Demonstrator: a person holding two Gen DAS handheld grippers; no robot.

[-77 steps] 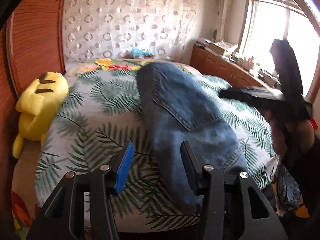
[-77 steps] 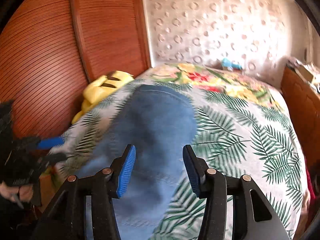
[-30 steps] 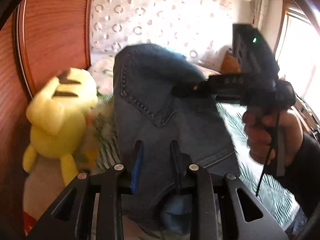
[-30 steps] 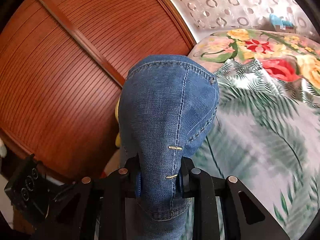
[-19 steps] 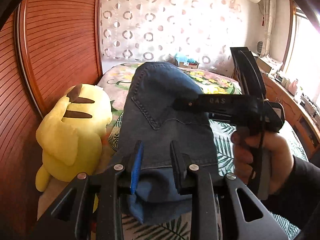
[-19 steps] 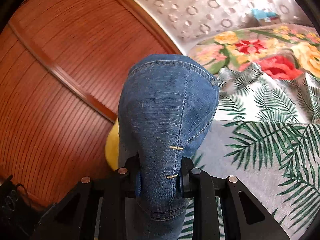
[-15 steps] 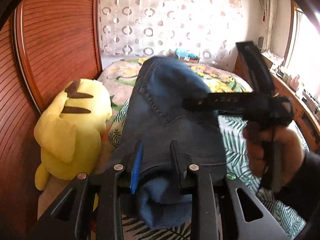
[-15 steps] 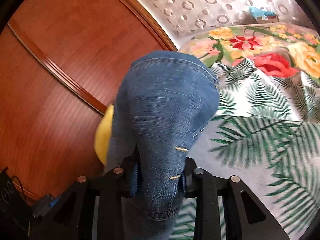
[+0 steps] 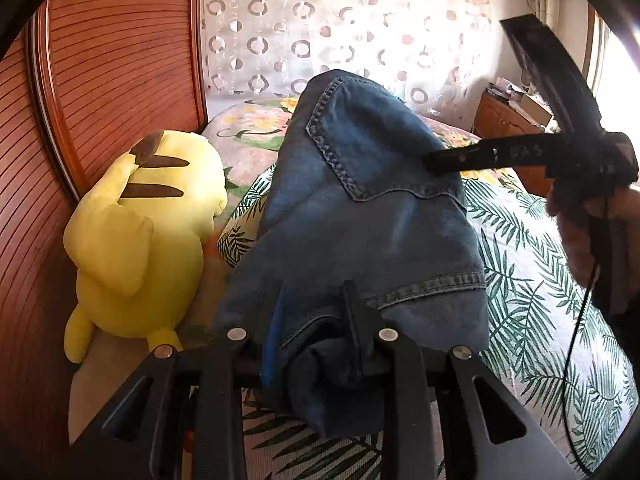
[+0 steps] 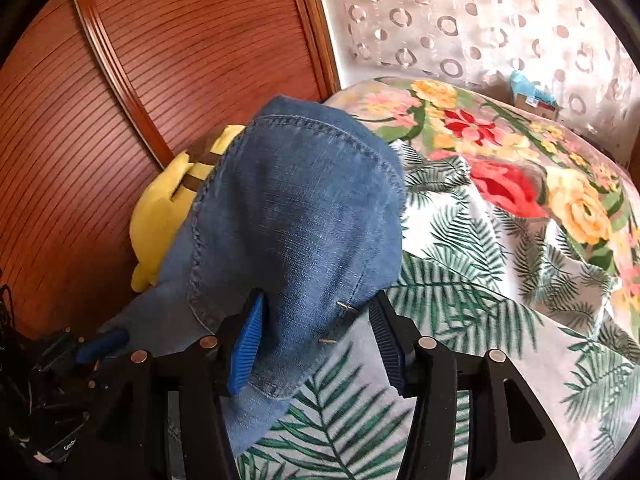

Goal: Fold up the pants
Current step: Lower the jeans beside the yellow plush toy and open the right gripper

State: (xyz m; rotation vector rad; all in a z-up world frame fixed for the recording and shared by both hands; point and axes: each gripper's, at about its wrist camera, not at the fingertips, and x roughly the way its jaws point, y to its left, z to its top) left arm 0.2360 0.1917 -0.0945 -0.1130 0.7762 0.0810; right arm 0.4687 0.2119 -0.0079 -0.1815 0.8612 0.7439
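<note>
The blue denim pants (image 9: pixel 360 216) lie folded over on the leaf-print bed, back pocket up. My left gripper (image 9: pixel 312 320) is shut on the bunched end of the pants near the bed's front edge. In the right wrist view the pants (image 10: pixel 296 216) drape between the jaws of my right gripper (image 10: pixel 316 336), which stand apart with the cloth loose between them. The right gripper also shows in the left wrist view (image 9: pixel 440 160), at the far side of the pants.
A yellow plush toy (image 9: pixel 140 232) lies left of the pants against the red wooden headboard (image 9: pixel 100 80). A floral blanket (image 10: pixel 500 140) covers the far bed. A wooden cabinet (image 9: pixel 508 128) stands at the right. A patterned curtain (image 9: pixel 340 32) hangs behind.
My right gripper has opened and let go of the pants. The pants have come down from the lifted position onto the bed. My left gripper stays shut on them.
</note>
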